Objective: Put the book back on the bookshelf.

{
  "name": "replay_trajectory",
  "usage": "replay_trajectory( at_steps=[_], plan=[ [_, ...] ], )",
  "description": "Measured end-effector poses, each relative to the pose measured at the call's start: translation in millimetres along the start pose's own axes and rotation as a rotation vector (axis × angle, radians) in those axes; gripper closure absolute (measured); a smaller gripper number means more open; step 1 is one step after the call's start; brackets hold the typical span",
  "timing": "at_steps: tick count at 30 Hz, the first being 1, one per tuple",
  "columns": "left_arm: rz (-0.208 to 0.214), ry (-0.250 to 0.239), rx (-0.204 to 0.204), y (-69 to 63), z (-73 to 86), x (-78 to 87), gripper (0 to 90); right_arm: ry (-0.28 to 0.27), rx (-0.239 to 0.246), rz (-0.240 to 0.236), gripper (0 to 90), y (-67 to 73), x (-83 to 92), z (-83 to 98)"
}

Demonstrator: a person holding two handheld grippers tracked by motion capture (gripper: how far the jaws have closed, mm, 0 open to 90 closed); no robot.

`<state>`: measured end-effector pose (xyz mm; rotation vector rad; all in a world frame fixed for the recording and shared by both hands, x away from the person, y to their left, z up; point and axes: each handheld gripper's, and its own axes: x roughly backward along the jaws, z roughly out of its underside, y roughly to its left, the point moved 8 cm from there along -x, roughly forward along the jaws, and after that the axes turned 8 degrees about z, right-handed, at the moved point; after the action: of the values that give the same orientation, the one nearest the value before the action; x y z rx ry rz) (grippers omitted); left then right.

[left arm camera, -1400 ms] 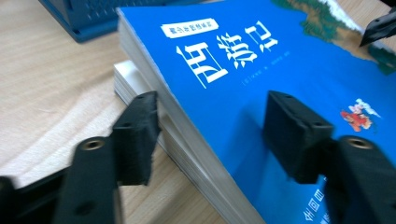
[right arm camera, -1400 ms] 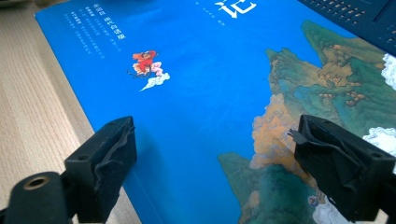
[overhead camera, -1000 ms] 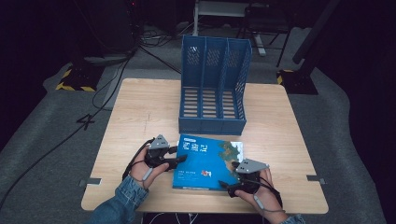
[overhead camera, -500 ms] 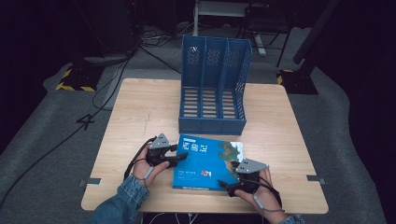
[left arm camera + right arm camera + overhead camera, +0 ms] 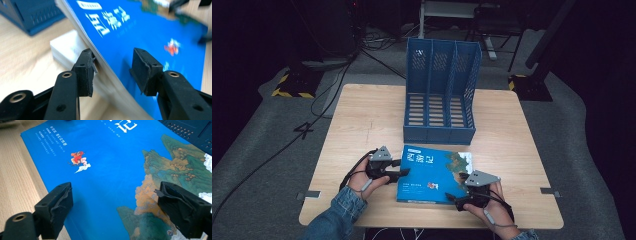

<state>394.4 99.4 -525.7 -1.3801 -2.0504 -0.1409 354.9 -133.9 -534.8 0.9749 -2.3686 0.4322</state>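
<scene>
A blue book (image 5: 432,172) with a landscape picture on its cover lies on the wooden table (image 5: 362,115), near the front edge. My left gripper (image 5: 403,173) is at the book's left edge. In the left gripper view its jaws (image 5: 115,62) straddle that raised edge of the book (image 5: 140,32): one pad is under it, the other stands just off the cover. The jaws have just been closing. A pale flat block (image 5: 65,47) shows beneath the edge. My right gripper (image 5: 452,199) is at the book's near right corner, open wide (image 5: 115,195) over the cover (image 5: 105,170).
A blue three-slot file rack (image 5: 439,95) stands upright behind the book, at the middle of the table. Bare wood lies to the left and right of it. Cables and dark equipment stands sit on the floor beyond the table.
My left gripper has crept slightly in on the book's left edge. The right gripper and the book's near corner have stayed put.
</scene>
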Motion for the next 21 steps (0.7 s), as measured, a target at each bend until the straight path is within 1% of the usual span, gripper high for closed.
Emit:
replay_trajectory(
  at_steps=[1, 3, 5, 6, 8, 9, 10, 11, 12, 13, 15, 17, 20, 21],
  plan=[
    [-0.004, -0.007, -0.023, -1.7, -1.8, 0.9, 53.5, 0.001, 0.000, -0.002, 13.2, 0.1, -0.1, -0.1],
    [-0.008, -0.005, -0.067, -6.1, -5.7, 0.7, 52.9, 0.001, -0.002, -0.003, 13.2, 0.2, -0.3, -0.4],
    [-0.016, 0.000, -0.102, -9.4, -9.2, -0.1, 51.0, 0.002, -0.002, -0.002, 13.2, 0.2, -0.7, -0.6],
    [-0.014, -0.008, -0.116, -11.2, -11.6, -0.7, 51.0, 0.002, -0.002, -0.001, 13.2, 0.3, -0.7, -0.7],
    [-0.005, -0.026, -0.123, -13.1, -14.0, -3.0, 50.8, 0.001, -0.002, 0.003, 13.2, 0.5, -0.8, -0.8],
    [-0.006, -0.024, -0.124, -13.0, -13.8, -5.4, 49.4, 0.004, 0.001, 0.004, 13.4, 0.5, -0.7, -1.0],
    [-0.018, -0.006, -0.124, -11.4, -11.7, -7.9, 47.7, 0.012, 0.005, 0.004, 15.5, 0.7, -0.4, -1.7],
    [-0.034, 0.023, -0.115, -8.5, -7.4, -11.2, 46.8, 0.019, 0.012, 0.007, 19.2, 0.6, 0.3, -2.6],
    [-0.034, 0.035, -0.109, -6.6, -5.6, -11.7, 44.4, 0.021, 0.030, 0.014, 22.7, 1.1, 1.5, -4.1],
    [-0.035, 0.034, -0.100, -5.8, -5.0, -10.6, 44.6, 0.016, 0.047, 0.015, 23.5, 2.7, 1.8, -5.5],
    [-0.027, 0.025, -0.087, -5.7, -4.9, -6.4, 48.1, 0.016, 0.067, 0.015, 22.8, 5.9, 1.6, -7.1],
    [-0.014, 0.029, -0.083, -6.4, -3.2, -2.7, 51.7, 0.030, 0.071, -0.005, 22.6, 11.1, 1.1, -7.3],
    [0.013, 0.043, -0.076, -9.7, 0.9, 4.7, 56.5, 0.031, 0.086, -0.029, 22.7, 20.4, -0.5, -9.2],
    [0.029, 0.047, -0.064, -11.2, 2.6, 6.6, 58.7, 0.036, 0.094, -0.039, 23.0, 23.6, -0.8, -9.7]
  ],
)
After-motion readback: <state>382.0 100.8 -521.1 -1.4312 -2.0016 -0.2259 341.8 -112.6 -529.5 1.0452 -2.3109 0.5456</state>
